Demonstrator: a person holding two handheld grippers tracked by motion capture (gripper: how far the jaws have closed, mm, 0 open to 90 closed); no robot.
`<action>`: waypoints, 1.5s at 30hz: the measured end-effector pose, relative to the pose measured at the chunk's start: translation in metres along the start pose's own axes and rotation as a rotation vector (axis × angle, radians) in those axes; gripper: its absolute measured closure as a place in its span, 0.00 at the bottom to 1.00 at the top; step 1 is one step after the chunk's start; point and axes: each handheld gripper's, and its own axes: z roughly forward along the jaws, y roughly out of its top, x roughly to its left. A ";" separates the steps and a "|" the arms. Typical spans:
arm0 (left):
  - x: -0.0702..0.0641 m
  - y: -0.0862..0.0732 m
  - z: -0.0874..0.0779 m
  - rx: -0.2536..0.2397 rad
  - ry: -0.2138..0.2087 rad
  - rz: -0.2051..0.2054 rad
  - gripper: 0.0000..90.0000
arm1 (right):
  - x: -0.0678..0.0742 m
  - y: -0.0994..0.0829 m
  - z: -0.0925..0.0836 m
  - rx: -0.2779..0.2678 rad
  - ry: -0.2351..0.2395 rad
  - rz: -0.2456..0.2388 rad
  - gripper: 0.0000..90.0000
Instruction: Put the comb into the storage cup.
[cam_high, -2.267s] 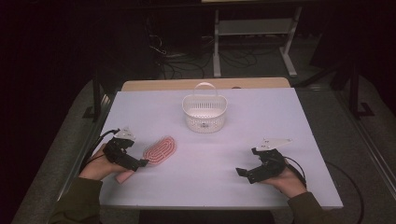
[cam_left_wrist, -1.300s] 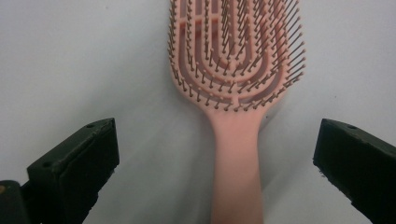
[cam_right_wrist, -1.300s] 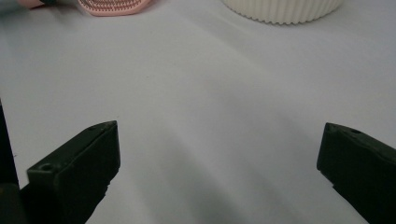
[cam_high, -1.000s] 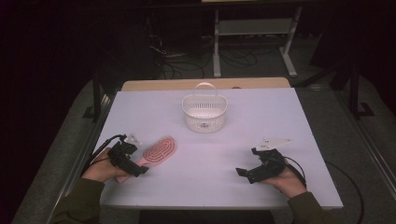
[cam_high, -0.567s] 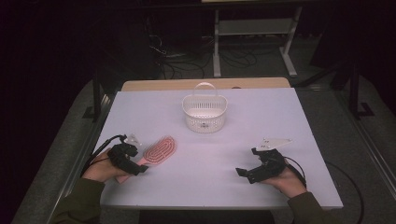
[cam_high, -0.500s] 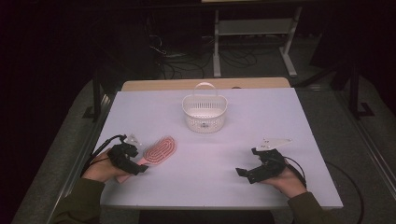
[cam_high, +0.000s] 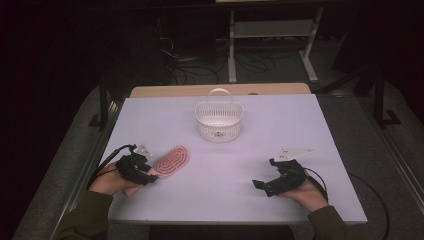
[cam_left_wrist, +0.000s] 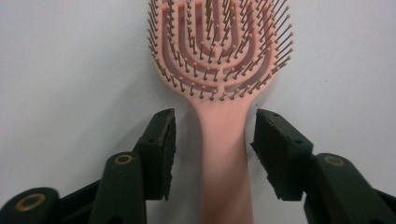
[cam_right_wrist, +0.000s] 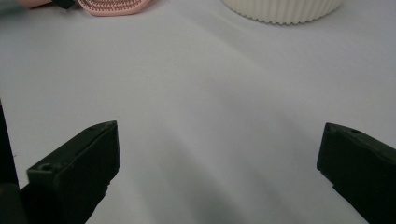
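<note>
A pink hairbrush (cam_high: 171, 159) lies bristles up on the white table, at the left. My left gripper (cam_high: 148, 176) straddles its handle (cam_left_wrist: 223, 154). Its jaws have just been closing, one on each side of the handle, and a narrow gap still shows on both sides, so the pads (cam_left_wrist: 163, 140) do not press on it. My right gripper (cam_high: 264, 174) rests low at the front right, open wide over bare table, with nothing between its fingers (cam_right_wrist: 79, 168).
A white slatted basket (cam_high: 218, 127) with a raised handle stands at the middle back of the table (cam_high: 300, 130); its wall (cam_right_wrist: 280, 11) and the brush head (cam_right_wrist: 114, 7) show far off in the right gripper view. A dark floor with cables and a metal stand lies beyond.
Since the earliest frame my left gripper has shifted slightly toward the front edge at the brush handle. The brush, the basket and the right gripper have stayed where they were.
</note>
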 end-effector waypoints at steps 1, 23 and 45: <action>0.000 0.000 0.000 0.000 0.000 -0.001 0.57 | 0.000 0.000 0.000 0.000 0.000 0.000 0.00; -0.004 0.006 0.005 0.037 0.008 0.014 0.70 | 0.000 0.000 0.000 0.001 0.000 -0.001 0.00; -0.008 0.011 0.006 0.079 0.018 0.007 0.78 | 0.001 0.000 0.001 0.003 0.001 0.000 0.00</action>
